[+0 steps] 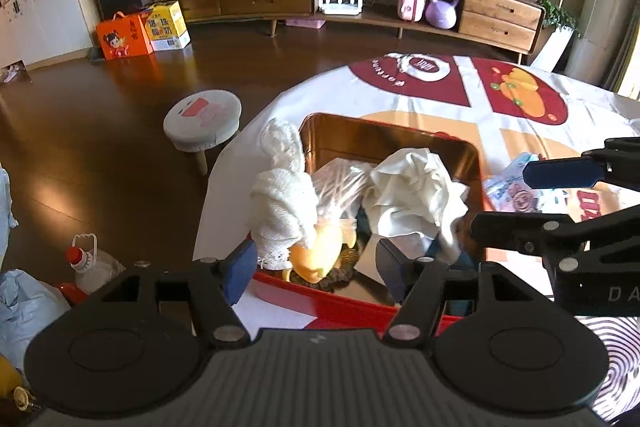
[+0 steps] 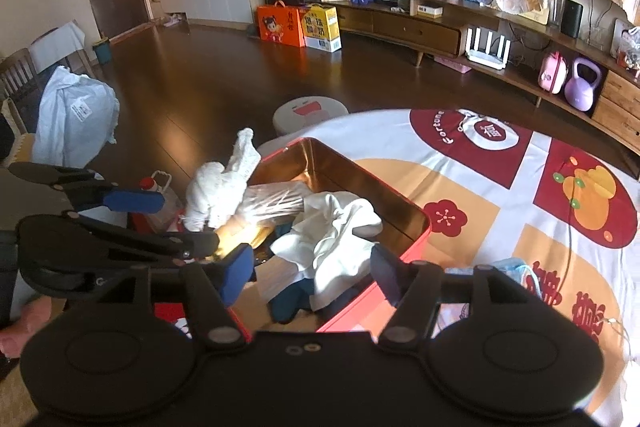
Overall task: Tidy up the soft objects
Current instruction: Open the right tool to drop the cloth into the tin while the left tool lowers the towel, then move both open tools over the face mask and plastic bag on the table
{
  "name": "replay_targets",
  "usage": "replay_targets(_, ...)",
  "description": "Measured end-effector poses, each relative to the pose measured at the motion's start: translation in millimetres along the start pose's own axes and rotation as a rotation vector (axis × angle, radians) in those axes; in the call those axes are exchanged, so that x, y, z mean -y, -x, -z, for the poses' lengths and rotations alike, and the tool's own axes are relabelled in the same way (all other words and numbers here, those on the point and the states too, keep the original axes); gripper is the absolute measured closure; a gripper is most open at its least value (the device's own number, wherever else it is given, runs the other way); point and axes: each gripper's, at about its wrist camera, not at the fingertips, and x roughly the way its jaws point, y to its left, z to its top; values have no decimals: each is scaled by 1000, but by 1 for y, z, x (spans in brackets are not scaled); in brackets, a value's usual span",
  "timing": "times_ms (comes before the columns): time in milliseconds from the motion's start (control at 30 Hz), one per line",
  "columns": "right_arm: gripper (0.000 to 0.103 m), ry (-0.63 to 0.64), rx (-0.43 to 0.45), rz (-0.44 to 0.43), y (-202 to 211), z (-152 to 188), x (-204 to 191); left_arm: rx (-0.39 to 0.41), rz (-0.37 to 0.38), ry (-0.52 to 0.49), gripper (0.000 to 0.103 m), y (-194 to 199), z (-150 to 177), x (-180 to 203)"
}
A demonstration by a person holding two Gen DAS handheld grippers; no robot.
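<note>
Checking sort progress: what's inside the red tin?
Inside the red tin: crumpled white cloth, clear plastic bag, yellow toy, dark blue fabric. White towel drapes over its rim. Anything beneath is covered.

The left gripper (image 1: pixel 316 263) and right gripper (image 2: pixel 312 277) both tilt downward, fingers spread apart, nothing pinched between them.

Tin: I see a red tin (image 2: pixel 420 239) with a shiny gold inside, open on the patterned tablecloth (image 2: pixel 500 195).
White cloth: crumpled inside the tin (image 2: pixel 340 231), over something dark blue (image 2: pixel 292 301).
Towel: a white towel (image 2: pixel 224 183) draped over the tin's far-left rim.
Bag: a clear plastic bag (image 2: pixel 276 201) in the tin, just beside the towel.
My right gripper: (image 2: pixel 316 273) above the tin's near end, jaws apart, nothing between them.
Left gripper: (image 2: pixel 176 223) left of the tin, jaws apart.
</note>
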Motion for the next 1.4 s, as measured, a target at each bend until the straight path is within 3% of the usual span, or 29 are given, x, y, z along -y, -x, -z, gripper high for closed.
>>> replay_targets(467, 16, -49, 88, -8, 70, 24, 16, 64, 41, -11, 27, 48, 4, 35)
replay_targets(700, 6, -73, 109, 19, 97, 43, 30, 91, 67, -21, 27, 65, 6, 59)
replay_targets(800, 2, -95, 130, 25, 112, 52, 40, 108, 86, -22, 21, 73, 8, 70)
replay_targets(1067, 0, -154, 174, 82, 148, 81, 67, 145, 135, -41, 20, 84, 10, 110)
replay_targets(1400, 0, -210, 175, 171, 178, 120, 113, 120, 194, -64, 19, 70, 17, 164)
